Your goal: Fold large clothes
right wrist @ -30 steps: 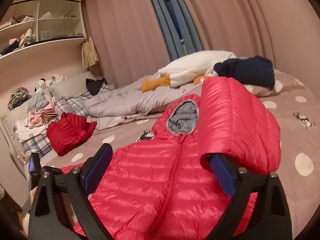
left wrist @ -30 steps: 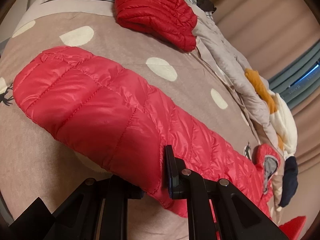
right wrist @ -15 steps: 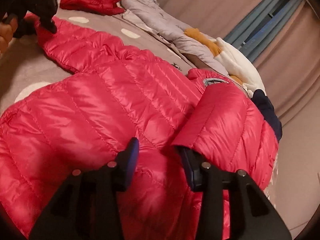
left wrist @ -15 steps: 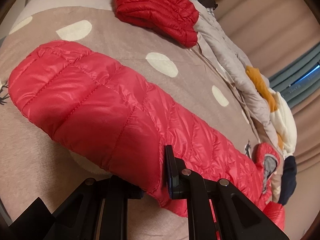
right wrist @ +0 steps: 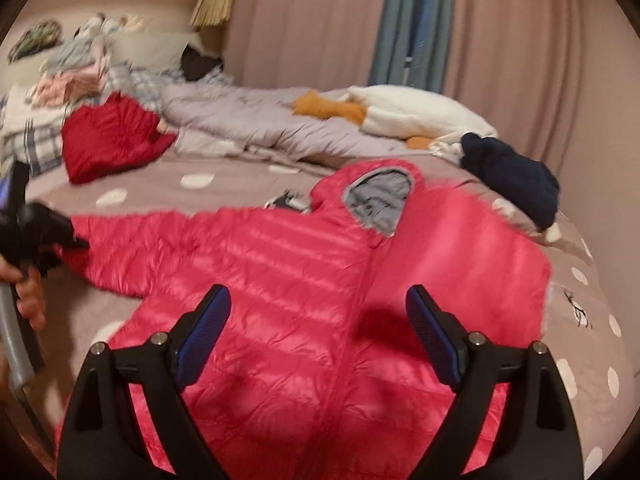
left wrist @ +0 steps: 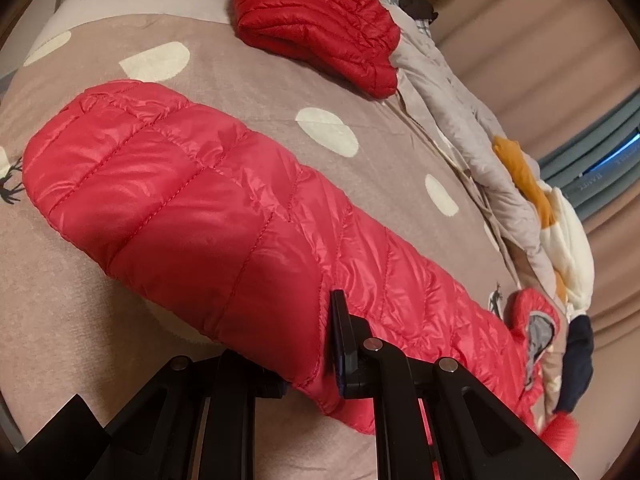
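Slippage being risked first of all: pinching only the slick edge of the outstretched sleeve (left wrist: 180,200) with the left gripper (left wrist: 296,352), jaws clamped tight on the fabric, and so inviting the shiny shell to slide free on any quick pull. Working on a pink down jacket (right wrist: 304,320) spread zipper-up across the dotted bedcover (left wrist: 240,92), hood toward the curtains. Hovering above the jacket's chest with the right gripper (right wrist: 318,320), jaws opening wide and holding nothing. Possibly also dragging the whole body askew when carrying the held sleeve across, with nothing pinning the jacket down; possibly losing the fold on the far side too, given how puffy filling tends to spring back once left alone.

Compared with half a second ago: no longer closing narrowly around the folded-over sleeve edge with the right gripper, but standing clear of the fabric and looking along the bed at a flatter angle. Still gripping the same sleeve in the same place with the left.
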